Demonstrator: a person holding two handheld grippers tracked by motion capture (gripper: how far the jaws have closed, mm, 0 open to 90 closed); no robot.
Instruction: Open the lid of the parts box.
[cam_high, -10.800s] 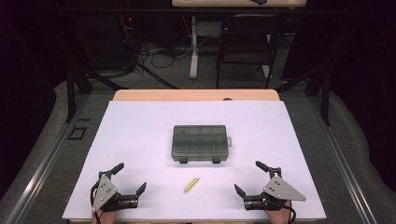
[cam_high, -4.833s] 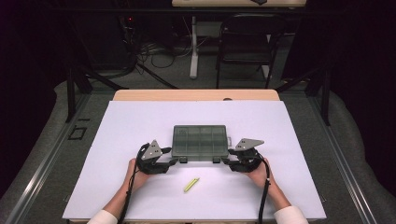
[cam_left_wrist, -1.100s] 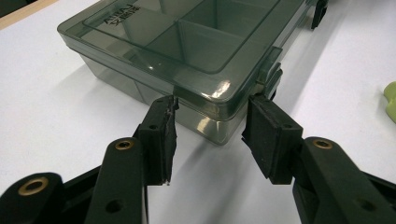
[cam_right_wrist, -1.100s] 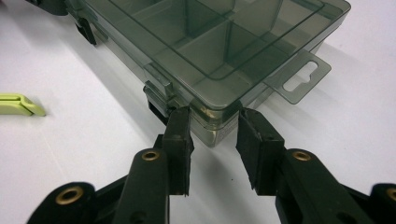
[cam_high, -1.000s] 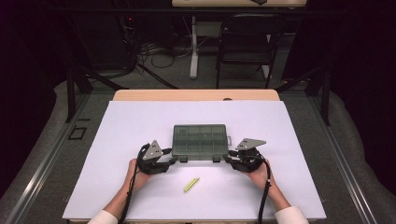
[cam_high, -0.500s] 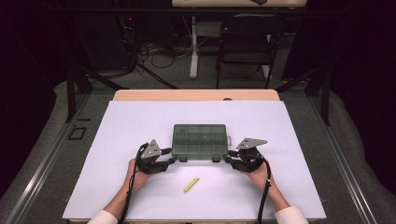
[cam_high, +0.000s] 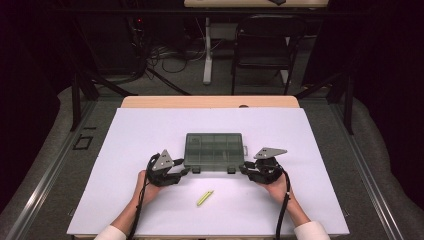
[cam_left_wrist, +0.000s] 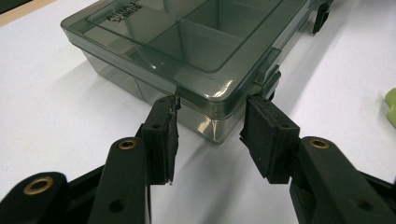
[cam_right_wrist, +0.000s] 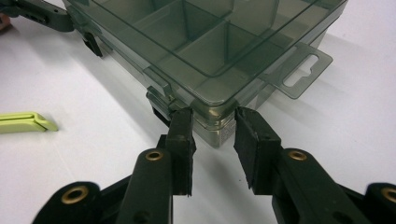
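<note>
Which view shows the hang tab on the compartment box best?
The right gripper view: the slotted hang tab sticks out clearly from the box side. In the high view it is a tiny nub at the box's right edge. In the left gripper view I cannot make it out.

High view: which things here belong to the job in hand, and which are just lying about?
In the job:
- compartment box, lid closed
- left tongs at its near left corner
- right tongs at its near right corner

Lying about:
- yellow-green clip, apart from the box on the white table cover
- black chair behind the table
</note>
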